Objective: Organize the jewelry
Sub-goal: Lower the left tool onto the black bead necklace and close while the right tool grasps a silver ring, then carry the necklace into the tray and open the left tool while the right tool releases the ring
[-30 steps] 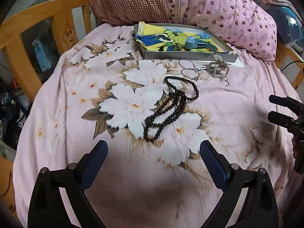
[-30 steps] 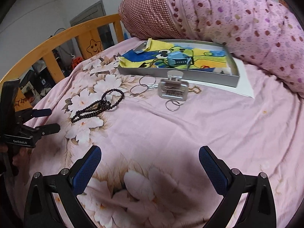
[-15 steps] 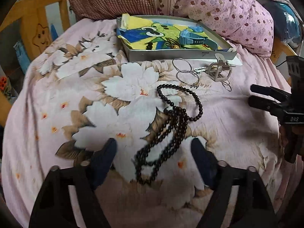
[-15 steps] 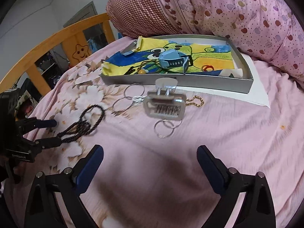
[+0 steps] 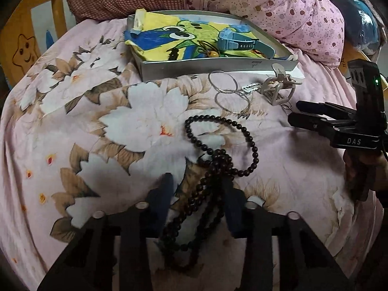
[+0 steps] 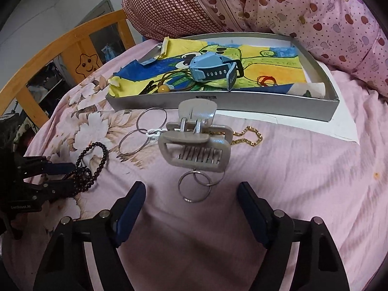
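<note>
A black bead necklace (image 5: 218, 160) lies on the pink floral bedspread; it also shows in the right wrist view (image 6: 92, 162). My left gripper (image 5: 197, 189) straddles the necklace's lower strands, its jaws partly closed with a gap still showing. My right gripper (image 6: 191, 194) is open, just in front of two small silver rings (image 6: 196, 184) and a beige hair claw clip (image 6: 196, 143). A gold chain (image 6: 249, 135) and two large silver rings (image 6: 143, 131) lie beside the clip. The grey tray (image 6: 266, 106) holds a blue watch (image 6: 213, 68).
A pink dotted quilt (image 6: 303, 12) and a checked pillow (image 6: 174, 7) lie behind the tray. A wooden bed rail (image 6: 63, 46) runs along the left. A white sheet of paper (image 6: 344, 126) lies under the tray.
My left gripper moved forward over the necklace and narrowed its jaws around the strands. My right gripper advanced toward the hair clip and small rings.
</note>
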`<action>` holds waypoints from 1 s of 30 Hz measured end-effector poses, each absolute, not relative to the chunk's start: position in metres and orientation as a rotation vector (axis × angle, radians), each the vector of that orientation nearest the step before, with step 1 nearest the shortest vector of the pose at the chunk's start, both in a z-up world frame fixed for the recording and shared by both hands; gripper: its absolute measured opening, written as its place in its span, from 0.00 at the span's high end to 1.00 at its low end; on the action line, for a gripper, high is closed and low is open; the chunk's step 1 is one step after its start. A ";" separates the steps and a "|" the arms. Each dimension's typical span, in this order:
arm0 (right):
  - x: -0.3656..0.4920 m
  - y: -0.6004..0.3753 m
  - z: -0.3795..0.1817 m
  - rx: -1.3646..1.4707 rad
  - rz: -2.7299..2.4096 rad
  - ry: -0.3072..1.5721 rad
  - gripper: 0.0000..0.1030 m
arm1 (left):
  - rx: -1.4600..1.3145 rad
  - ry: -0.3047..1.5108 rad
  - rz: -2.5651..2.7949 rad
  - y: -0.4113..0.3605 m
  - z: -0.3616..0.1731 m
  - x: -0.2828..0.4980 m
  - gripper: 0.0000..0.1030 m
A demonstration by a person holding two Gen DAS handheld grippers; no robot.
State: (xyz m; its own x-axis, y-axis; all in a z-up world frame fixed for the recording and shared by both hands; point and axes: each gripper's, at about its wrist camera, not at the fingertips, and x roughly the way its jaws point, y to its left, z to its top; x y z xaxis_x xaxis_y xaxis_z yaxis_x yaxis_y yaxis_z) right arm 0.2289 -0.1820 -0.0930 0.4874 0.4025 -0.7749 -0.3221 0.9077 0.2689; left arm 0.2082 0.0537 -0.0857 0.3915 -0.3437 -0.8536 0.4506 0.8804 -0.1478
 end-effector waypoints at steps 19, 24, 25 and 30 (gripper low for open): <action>0.236 -0.178 -0.099 0.040 0.388 0.972 0.73 | 0.104 1.059 -0.474 0.029 -0.076 0.204 0.96; 0.225 -0.177 -0.098 0.015 0.430 0.985 0.73 | 0.113 1.059 -0.470 0.024 -0.077 0.198 0.96; 0.221 -0.177 -0.097 0.017 0.440 0.989 0.73 | 0.111 1.060 -0.471 0.023 -0.077 0.197 0.96; 0.198 -0.178 -0.093 0.043 0.475 0.997 0.73 | 0.100 1.056 -0.474 0.017 -0.073 0.187 0.96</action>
